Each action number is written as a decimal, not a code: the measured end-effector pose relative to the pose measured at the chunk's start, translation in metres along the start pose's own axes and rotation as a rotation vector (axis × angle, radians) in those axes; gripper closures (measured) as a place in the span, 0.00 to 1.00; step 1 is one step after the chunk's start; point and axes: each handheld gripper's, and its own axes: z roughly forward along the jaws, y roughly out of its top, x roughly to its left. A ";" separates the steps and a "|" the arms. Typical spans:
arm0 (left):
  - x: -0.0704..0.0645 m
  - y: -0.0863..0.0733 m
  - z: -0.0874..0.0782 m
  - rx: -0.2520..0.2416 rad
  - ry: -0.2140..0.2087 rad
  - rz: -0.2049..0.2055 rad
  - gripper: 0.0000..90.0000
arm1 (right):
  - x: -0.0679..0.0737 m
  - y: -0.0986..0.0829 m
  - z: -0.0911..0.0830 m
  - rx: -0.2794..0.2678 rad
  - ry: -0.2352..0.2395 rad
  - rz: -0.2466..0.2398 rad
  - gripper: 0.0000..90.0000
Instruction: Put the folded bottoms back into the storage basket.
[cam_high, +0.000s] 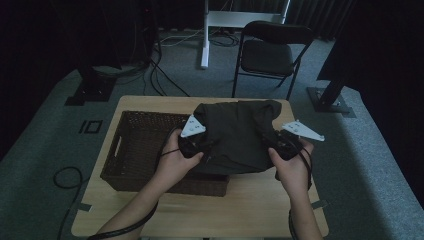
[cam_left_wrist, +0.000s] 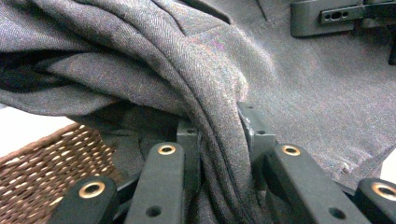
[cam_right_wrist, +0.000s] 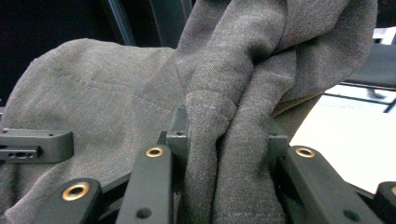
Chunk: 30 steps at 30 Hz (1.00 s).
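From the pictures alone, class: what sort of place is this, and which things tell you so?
Probably a recording studio or lab, not a home: dark curtains all around, cables trailing over grey carpet, and a lone folding chair behind the wooden table.

Each hand carries a compact black gripper: the left gripper (cam_high: 192, 142) and the right gripper (cam_high: 285, 143) both wear a pale grey three-cornered plate on top, set back behind the jaws, and a thin black cable trails back from each along a bare, sleeveless forearm. Up close, the left gripper (cam_left_wrist: 219, 140) and the right gripper (cam_right_wrist: 224, 135) share matte black jaws on angular link arms, pinned by brass-ringed screws below and beside the jaws, with small dark bolt holes further down
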 end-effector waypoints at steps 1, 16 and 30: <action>0.003 -0.001 -0.003 -0.004 0.001 -0.003 0.82 | 0.003 0.001 0.002 0.000 0.002 -0.003 0.73; 0.046 -0.016 -0.040 -0.028 0.042 -0.014 0.82 | 0.048 0.010 0.038 -0.009 0.063 -0.018 0.73; 0.079 -0.037 -0.068 -0.031 0.102 -0.038 0.82 | 0.085 0.008 0.071 -0.006 0.106 -0.012 0.73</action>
